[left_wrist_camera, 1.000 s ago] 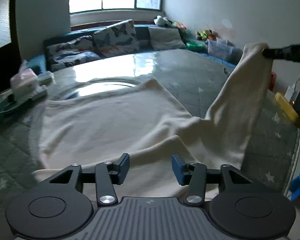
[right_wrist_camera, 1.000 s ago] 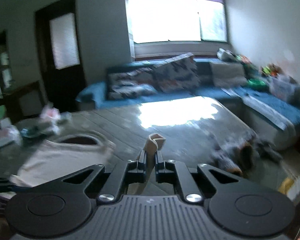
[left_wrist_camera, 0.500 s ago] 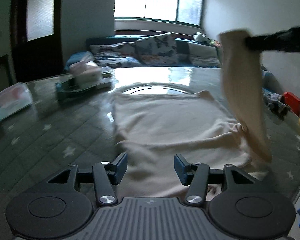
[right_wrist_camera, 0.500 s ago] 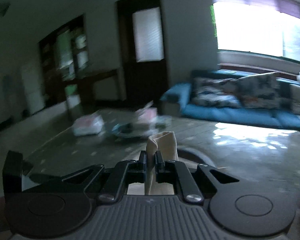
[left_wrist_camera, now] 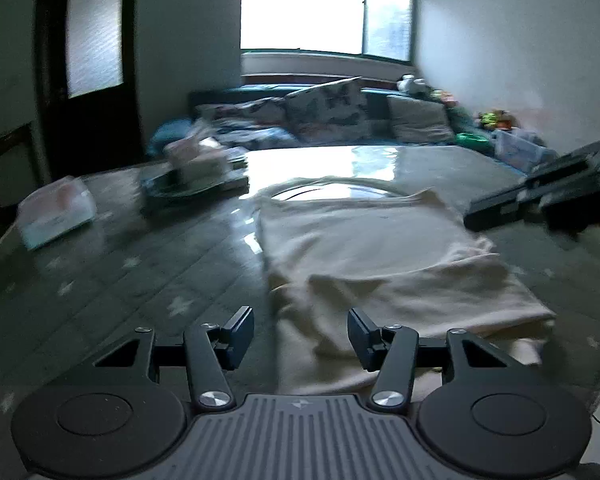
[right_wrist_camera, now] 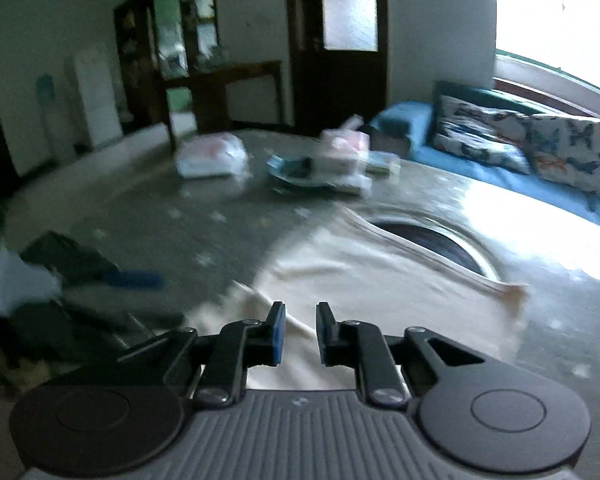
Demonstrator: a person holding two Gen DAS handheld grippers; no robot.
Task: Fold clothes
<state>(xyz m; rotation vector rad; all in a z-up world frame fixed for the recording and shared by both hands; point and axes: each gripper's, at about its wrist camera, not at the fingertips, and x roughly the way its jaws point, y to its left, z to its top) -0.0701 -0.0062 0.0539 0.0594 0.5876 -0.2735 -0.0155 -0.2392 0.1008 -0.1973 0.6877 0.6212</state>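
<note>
- Cream garment lies on the round table, folded over itself: an upper layer sits across the lower one, with a rumpled edge on the near side.
- From the right wrist view the same garment spreads out ahead of the fingers, one corner bunched at the right end.
- Left gripper: jaws parted at a medium gap and just closing a little, nothing between them. The near edge of the garment lies below and ahead of the gap, no pad contact visible.
- Right gripper: jaws narrow but apart, just opening. No cloth pinched; the garment is seen through the gap beneath them.
- The right gripper also shows in the left wrist view, coming in from the right edge above the garment's far right corner; jaw state unreadable there.
- Far side of the table: tissue pack at left, a tray with a tissue box beside it, both well apart from the garment.
- Behind the table: blue sofa with patterned cushions under a bright window.
- Both views are motion-blurred.
</note>
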